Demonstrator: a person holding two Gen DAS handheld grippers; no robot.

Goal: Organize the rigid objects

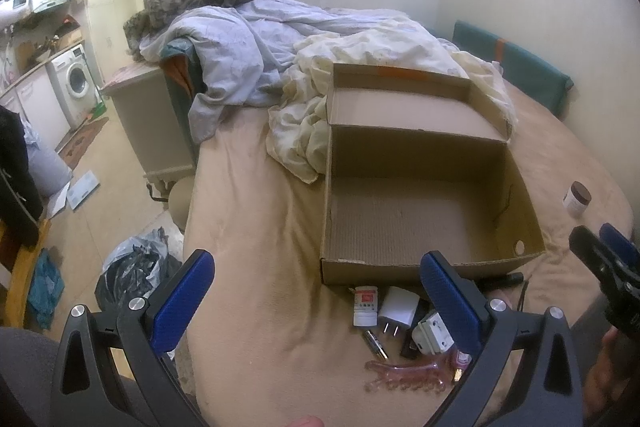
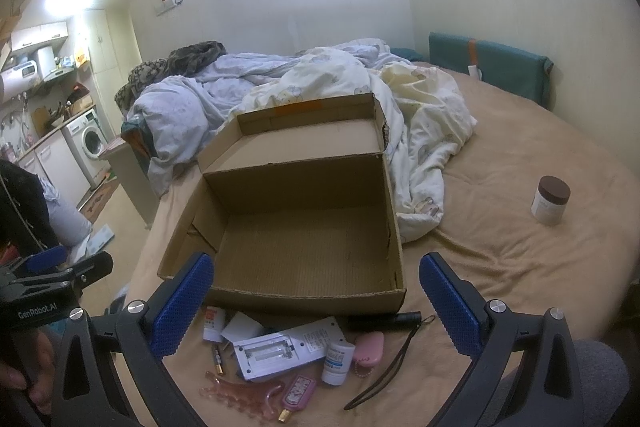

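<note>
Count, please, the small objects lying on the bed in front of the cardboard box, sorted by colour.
White: 4 (bottle, charger, remote, bottle)
Pink: 3 (case, comb, flask)
Black: 1 (flashlight)
Metallic: 1 (battery)
Total: 9

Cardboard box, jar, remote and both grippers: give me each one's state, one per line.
Cardboard box: lid flipped back, nothing inside.
Jar: upright, brown lid on, apart from the pile.
Remote: face down, battery bay uncovered.
Black flashlight: lying flat by the box's front wall.
Left gripper: jaws open, holding nothing.
Right gripper: jaws open, holding nothing.
</note>
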